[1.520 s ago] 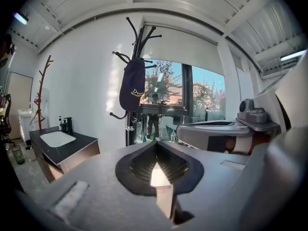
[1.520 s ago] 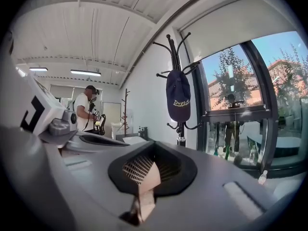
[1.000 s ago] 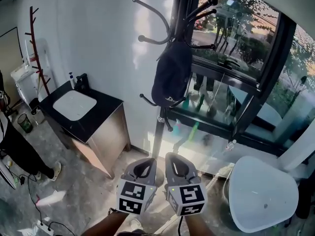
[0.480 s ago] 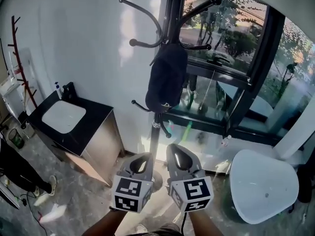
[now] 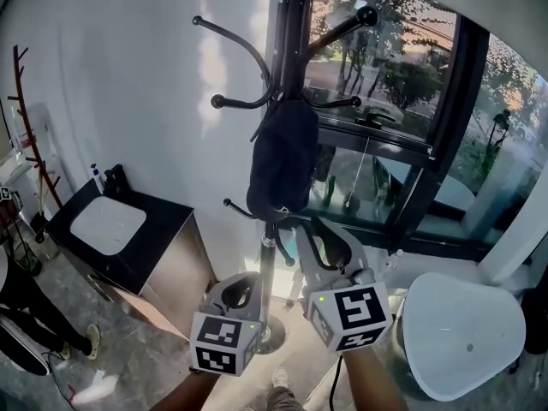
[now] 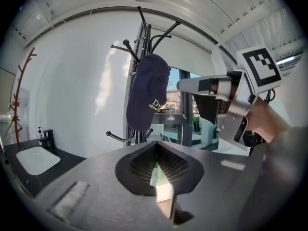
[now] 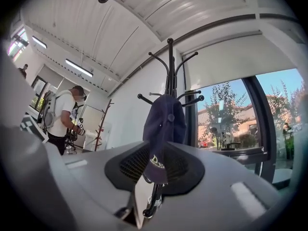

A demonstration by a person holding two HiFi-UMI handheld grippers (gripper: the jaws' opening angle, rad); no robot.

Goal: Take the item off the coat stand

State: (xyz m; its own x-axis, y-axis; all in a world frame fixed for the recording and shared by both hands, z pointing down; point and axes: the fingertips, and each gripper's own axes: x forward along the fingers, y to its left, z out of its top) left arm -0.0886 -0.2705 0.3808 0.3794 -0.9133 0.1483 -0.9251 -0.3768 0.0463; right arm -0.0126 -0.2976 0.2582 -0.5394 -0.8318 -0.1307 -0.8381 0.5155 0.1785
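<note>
A dark navy cap (image 5: 281, 157) hangs on an upper hook of the black coat stand (image 5: 267, 255), in front of the window. My right gripper (image 5: 318, 229) is raised just below and right of the cap. Its jaws are opening and nothing is between them. In the right gripper view the cap (image 7: 163, 124) and the stand (image 7: 169, 61) show straight ahead through the gap of the right gripper (image 7: 154, 177). My left gripper (image 5: 244, 282) stays lower, beside the pole, shut and empty. The left gripper view shows the cap (image 6: 147, 93) above the left gripper (image 6: 156, 170).
A black counter with a white sink (image 5: 107, 225) stands at the left against the wall. A white round seat (image 5: 467, 332) is at the lower right below the dark-framed window (image 5: 411, 101). A person (image 7: 62, 114) stands further off to the left, near a red stand (image 5: 26, 118).
My right gripper has risen toward the cap and its jaws have parted. The left gripper has stayed low. The stand has come closer in the head view.
</note>
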